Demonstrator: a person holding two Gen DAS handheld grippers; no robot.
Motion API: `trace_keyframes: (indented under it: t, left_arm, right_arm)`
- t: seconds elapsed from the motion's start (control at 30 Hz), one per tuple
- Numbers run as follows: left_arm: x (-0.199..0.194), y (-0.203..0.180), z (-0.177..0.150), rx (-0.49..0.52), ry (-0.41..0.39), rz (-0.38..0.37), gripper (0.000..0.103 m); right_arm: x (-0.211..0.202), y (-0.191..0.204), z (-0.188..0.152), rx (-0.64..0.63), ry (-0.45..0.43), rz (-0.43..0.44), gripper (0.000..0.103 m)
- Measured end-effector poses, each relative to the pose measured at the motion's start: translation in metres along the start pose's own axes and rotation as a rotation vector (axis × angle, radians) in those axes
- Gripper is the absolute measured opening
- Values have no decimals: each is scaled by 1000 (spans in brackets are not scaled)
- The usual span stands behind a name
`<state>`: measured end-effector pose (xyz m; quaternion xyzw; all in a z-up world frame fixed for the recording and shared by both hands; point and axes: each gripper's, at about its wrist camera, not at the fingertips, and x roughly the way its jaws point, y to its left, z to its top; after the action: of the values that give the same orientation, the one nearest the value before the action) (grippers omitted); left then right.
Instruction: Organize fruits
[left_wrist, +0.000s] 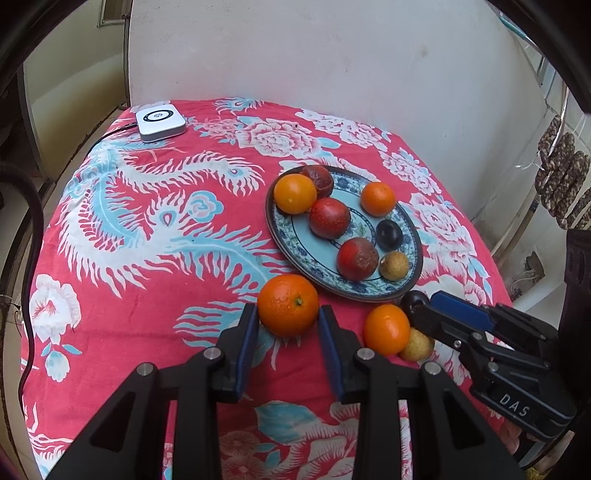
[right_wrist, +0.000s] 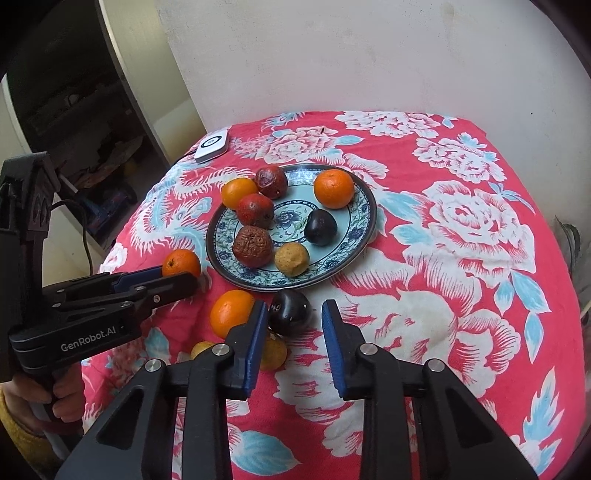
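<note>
A blue-patterned plate (left_wrist: 271, 218) (right_wrist: 365, 206) holds several fruits: oranges, red ones, a dark plum and a tan one. In front of it on the red floral cloth, my left gripper (left_wrist: 288, 310) (right_wrist: 179, 277) is shut on a loose orange (left_wrist: 288, 295) (right_wrist: 181, 263), a blue pad on each side. My right gripper (right_wrist: 294, 308) (left_wrist: 424, 301) straddles a dark plum (right_wrist: 290, 312) (left_wrist: 410, 301) on the cloth. Its left pad is against the plum, and a narrow strip of cloth shows before the right pad. Another orange (left_wrist: 386, 328) (right_wrist: 231, 312) and a yellowish fruit (left_wrist: 419, 345) (right_wrist: 273, 352) lie between the grippers.
A white square device (left_wrist: 160, 122) (right_wrist: 211, 147) with a cable sits at the table's far left corner. A pale wall stands close behind the table. A second yellowish fruit (right_wrist: 201, 349) peeks out by my right gripper's left finger. A hand (right_wrist: 55, 402) holds the left gripper's handle.
</note>
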<state>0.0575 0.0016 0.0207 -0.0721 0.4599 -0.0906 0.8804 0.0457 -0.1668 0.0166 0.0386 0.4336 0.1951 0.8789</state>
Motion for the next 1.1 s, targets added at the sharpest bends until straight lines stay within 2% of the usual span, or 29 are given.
trace_keyframes:
  t: [0.43,0.83,1.1]
  left_arm:
    - [-8,3,5,-11,-26,-7,35]
    - [-4,-4,22,13,-44,-9,35]
    - [6,-11,34,36,-42,-12,35]
  right_arm:
    - [6,-2,4,24,24,21,26]
    - [-8,-3,12,19,-24,23,26]
    - [-11,-13,26,10,-58,-15,26]
